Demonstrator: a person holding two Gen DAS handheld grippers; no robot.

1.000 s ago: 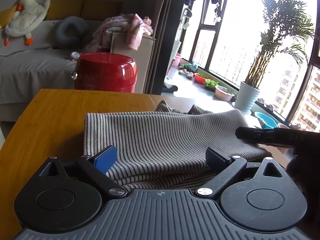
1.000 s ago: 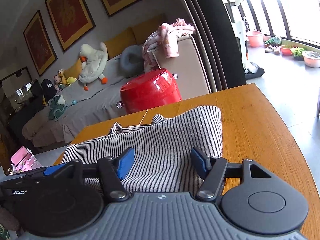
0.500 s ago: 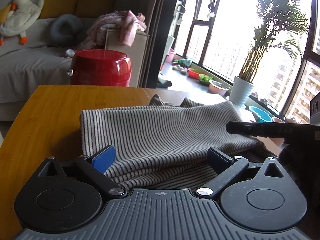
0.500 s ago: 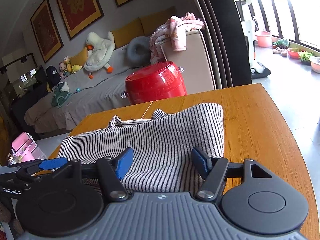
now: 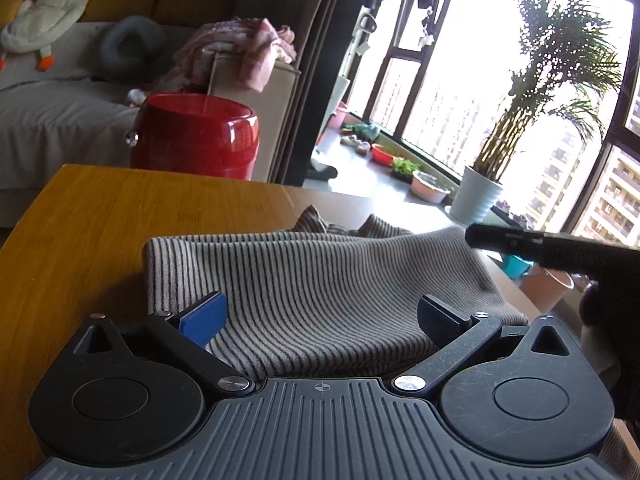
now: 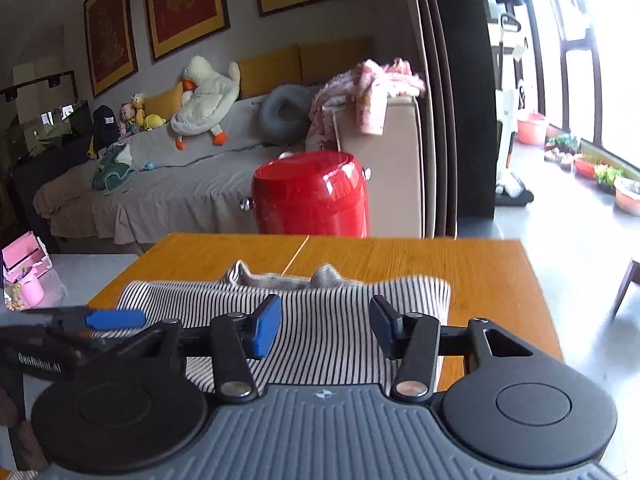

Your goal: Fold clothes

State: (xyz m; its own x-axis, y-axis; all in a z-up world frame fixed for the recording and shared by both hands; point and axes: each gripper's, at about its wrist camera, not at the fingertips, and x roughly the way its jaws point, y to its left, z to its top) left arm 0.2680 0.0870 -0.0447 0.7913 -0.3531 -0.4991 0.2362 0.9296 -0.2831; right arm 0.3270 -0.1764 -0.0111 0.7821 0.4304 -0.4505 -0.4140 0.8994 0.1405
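A grey-and-white striped garment (image 5: pixel 312 288) lies folded on the wooden table (image 5: pixel 120 216), with a crumpled edge at its far side. My left gripper (image 5: pixel 320 316) is open above its near edge, holding nothing. The garment also shows in the right wrist view (image 6: pixel 328 320), where my right gripper (image 6: pixel 326 324) is open above its near part and empty. The right gripper's finger (image 5: pixel 532 246) reaches in at the right of the left wrist view. The left gripper's blue fingertip (image 6: pixel 116 318) shows at the left of the right wrist view.
A red drum-shaped stool (image 6: pixel 312 196) stands beyond the table's far edge, in front of a beige sofa end draped with pink clothes (image 6: pixel 372 92). A grey sofa with plush toys (image 6: pixel 208 96) is at the back. A potted palm (image 5: pixel 484 196) and basins stand by the window.
Both grippers have lifted and drawn back from the garment, which now sits lower and farther in both views. The right gripper has swung to face the sofa squarely. Both stay open.
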